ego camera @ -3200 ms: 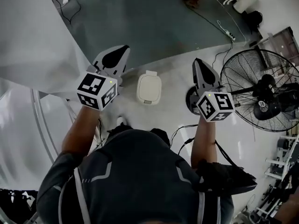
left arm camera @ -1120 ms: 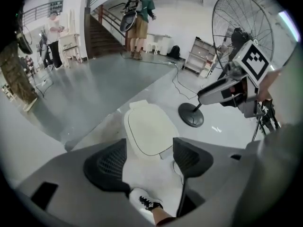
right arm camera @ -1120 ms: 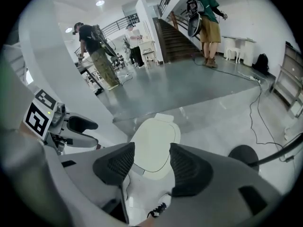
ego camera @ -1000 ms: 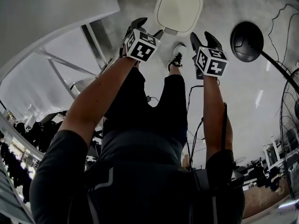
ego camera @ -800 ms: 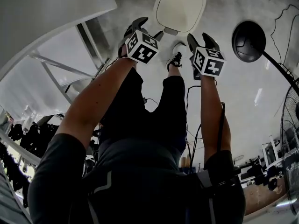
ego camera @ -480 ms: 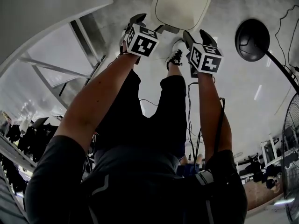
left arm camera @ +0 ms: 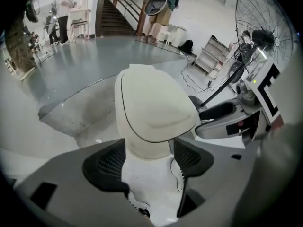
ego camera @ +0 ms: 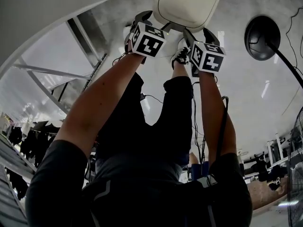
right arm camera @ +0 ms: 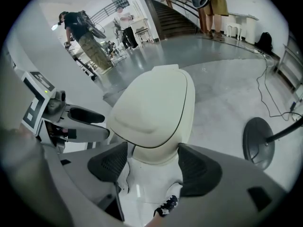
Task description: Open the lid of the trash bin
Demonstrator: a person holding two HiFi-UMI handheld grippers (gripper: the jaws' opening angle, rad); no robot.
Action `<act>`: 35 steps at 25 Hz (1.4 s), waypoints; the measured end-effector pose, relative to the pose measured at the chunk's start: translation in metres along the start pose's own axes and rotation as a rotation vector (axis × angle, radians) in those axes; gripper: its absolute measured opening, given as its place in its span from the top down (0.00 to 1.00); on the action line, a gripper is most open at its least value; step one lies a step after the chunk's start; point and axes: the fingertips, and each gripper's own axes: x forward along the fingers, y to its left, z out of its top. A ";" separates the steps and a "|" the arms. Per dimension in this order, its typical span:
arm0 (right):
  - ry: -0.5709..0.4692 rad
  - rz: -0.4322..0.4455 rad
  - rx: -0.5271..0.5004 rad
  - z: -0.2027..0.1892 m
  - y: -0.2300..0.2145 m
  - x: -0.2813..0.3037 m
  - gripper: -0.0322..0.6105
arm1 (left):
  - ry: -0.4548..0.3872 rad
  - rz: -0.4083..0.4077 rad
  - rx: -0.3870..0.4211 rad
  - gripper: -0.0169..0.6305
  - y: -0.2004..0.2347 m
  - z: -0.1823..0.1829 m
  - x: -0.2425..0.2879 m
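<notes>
The cream trash bin [ego camera: 188, 4] stands on the floor at the top of the head view, its lid [left arm camera: 154, 105] down. My left gripper [ego camera: 149, 21] hangs at the bin's near left corner and my right gripper [ego camera: 200, 34] at its near right corner, both pointing steeply down. In the left gripper view the left gripper [left arm camera: 149, 161] is open, with the bin's front wall showing between its fingers but not pinched. The right gripper [right arm camera: 152, 165] has its jaws opening; the bin's near end [right arm camera: 156, 150] shows in the gap, untouched by the pads.
A black round fan base [ego camera: 262, 32] sits on the floor right of the bin, and the fan's wire head [left arm camera: 265, 22] rises beside it. The person's shoe [ego camera: 180, 56] is just in front of the bin. A white sheet and metal frame [ego camera: 57, 56] lie to the left.
Both grippers have sunk toward the bin and now flank its near end. The bin has come closer and larger in the head view as the person bent down.
</notes>
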 end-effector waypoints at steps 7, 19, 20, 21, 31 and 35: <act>0.018 -0.018 0.015 -0.007 -0.005 0.010 0.39 | 0.020 0.018 0.002 0.49 0.002 -0.004 0.010; 0.014 -0.048 0.017 -0.011 -0.001 0.016 0.36 | 0.017 0.048 0.032 0.49 0.002 -0.007 0.011; 0.012 -0.051 0.016 -0.012 -0.001 0.017 0.36 | 0.015 0.046 0.024 0.49 0.002 -0.008 0.011; 0.012 -0.053 0.016 -0.012 -0.001 0.017 0.36 | 0.013 0.043 0.020 0.49 0.001 -0.009 0.011; 0.018 -0.055 0.015 -0.013 0.001 0.018 0.35 | 0.012 0.061 0.042 0.49 0.002 -0.009 0.010; 0.022 -0.042 0.049 -0.012 -0.001 0.017 0.35 | 0.023 0.064 0.040 0.49 0.002 -0.006 0.010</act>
